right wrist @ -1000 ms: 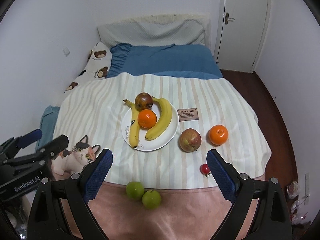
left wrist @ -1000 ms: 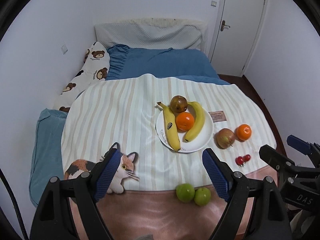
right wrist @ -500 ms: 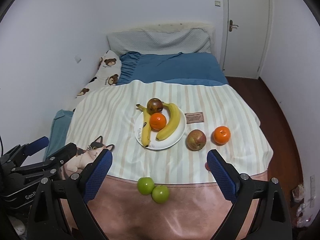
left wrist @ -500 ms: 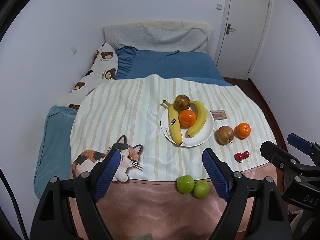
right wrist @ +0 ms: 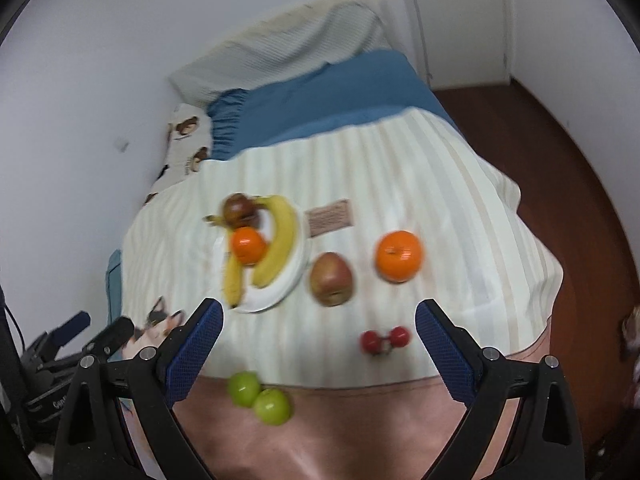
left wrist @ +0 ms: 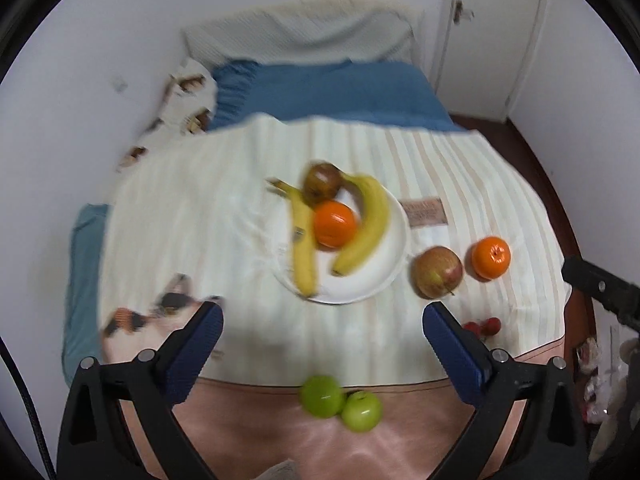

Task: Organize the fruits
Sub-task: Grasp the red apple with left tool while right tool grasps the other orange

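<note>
Left wrist view
Left gripper [left wrist: 322,316]: jaws opening, wide apart, nothing between the pads; it hangs over the striped blanket [left wrist: 224,216].
Plate [left wrist: 394,264]: white, just ahead of the gripper, between the finger lines; it carries two yellow bananas [left wrist: 370,224], an orange [left wrist: 334,224] and a dark reddish fruit [left wrist: 322,184].
Apple [left wrist: 437,272]: red-yellow, just ahead of the right finger, beside the plate.
Loose orange [left wrist: 490,257]: right of the apple, near it.
Green apples [left wrist: 340,398]: two, touching, below the fingertips on the pink cloth.
Cherries [left wrist: 482,326]: small, red, just right of the right finger.

Right wrist view
Right gripper [right wrist: 319,316]: jaws wide, empty.
Apple [right wrist: 331,278]: ahead, between the fingers.
Loose orange [right wrist: 399,256]: ahead, to the right.
Cherries [right wrist: 384,340]: just inside the right finger.
Green apples [right wrist: 259,397]: near the left finger, lower.
Plate [right wrist: 288,284]: ahead, to the left.
</note>
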The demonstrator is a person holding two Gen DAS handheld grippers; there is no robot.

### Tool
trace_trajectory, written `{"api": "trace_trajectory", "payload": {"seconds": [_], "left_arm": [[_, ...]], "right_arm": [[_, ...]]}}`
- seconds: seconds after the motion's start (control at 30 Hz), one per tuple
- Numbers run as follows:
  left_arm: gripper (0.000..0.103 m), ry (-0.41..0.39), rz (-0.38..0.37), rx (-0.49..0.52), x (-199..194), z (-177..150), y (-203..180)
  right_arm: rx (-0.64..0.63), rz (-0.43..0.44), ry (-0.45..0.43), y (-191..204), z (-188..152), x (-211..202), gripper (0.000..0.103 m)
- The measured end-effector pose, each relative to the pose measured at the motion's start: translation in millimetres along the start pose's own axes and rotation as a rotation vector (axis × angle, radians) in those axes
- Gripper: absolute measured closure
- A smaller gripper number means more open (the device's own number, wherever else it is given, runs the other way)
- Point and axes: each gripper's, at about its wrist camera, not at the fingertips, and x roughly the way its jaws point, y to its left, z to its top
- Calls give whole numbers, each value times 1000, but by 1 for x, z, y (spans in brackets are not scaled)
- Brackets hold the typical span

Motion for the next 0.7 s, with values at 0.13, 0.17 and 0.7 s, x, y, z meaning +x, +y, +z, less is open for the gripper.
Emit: {"api": "trace_trajectory", "payload": {"seconds": [0.13,0.17,0.7], "left_arm": [[1,133,-50,38,66,15,-44],[1,159,-52,51,81,18,-54],[1,286,-71,151,158,28,-115]], "right_arm": [[65,24,89,-54,27,60,6],[70,26,112,-62,32,74,8],[-55,-35,282,-73,54,188,38]]}}
